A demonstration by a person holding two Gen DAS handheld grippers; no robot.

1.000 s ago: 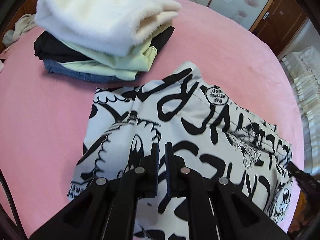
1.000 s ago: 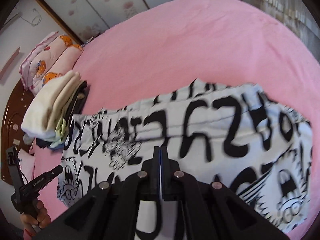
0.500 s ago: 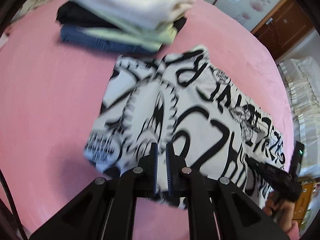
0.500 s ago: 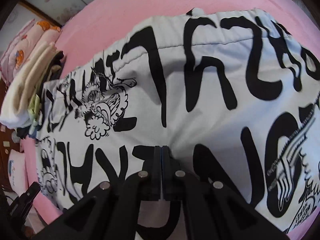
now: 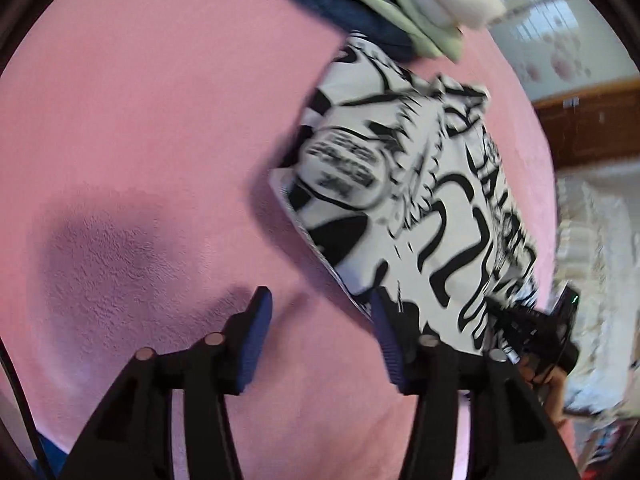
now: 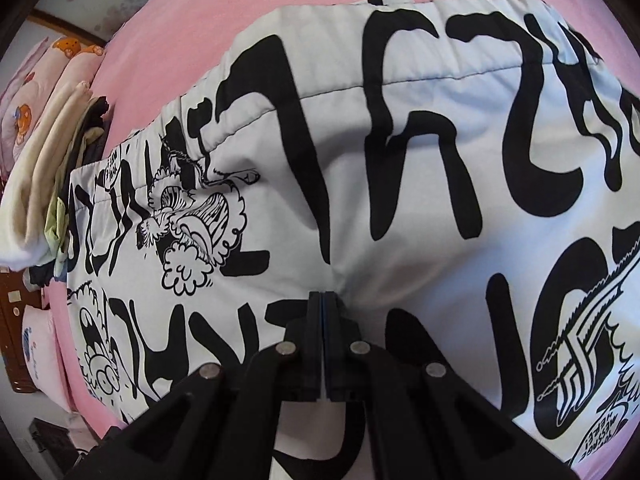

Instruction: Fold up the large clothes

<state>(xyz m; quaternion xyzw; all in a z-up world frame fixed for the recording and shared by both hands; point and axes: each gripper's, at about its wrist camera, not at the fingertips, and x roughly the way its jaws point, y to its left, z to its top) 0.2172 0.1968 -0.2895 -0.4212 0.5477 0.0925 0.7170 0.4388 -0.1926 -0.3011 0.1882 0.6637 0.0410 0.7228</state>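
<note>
Pink bedspread (image 5: 152, 128) fills most of the left wrist view. The left gripper (image 5: 320, 320) hangs above it with its jaws opening, standing apart over bare cover; nothing is between them, though the right-hand finger sits at the near corner of the printed garment (image 5: 420, 208). That white cloth with black lettering and cartoon figures lies folded on the bed, blurred in this view. Beyond its far end is a stack of folded clothes (image 5: 400, 8), blue at the bottom, pale green and cream above. At the right edge the other black tool and a person's hand (image 5: 554, 384) show.

From the right wrist view, the right gripper (image 6: 322, 300) has its jaws together, its tip against the printed garment (image 6: 400, 168), where the fabric dimples around it. No cloth shows between the pads. The stack of folded clothes (image 6: 44, 184) lies at the left, touching the garment's end, with pillows (image 6: 44, 72) beyond.
</note>
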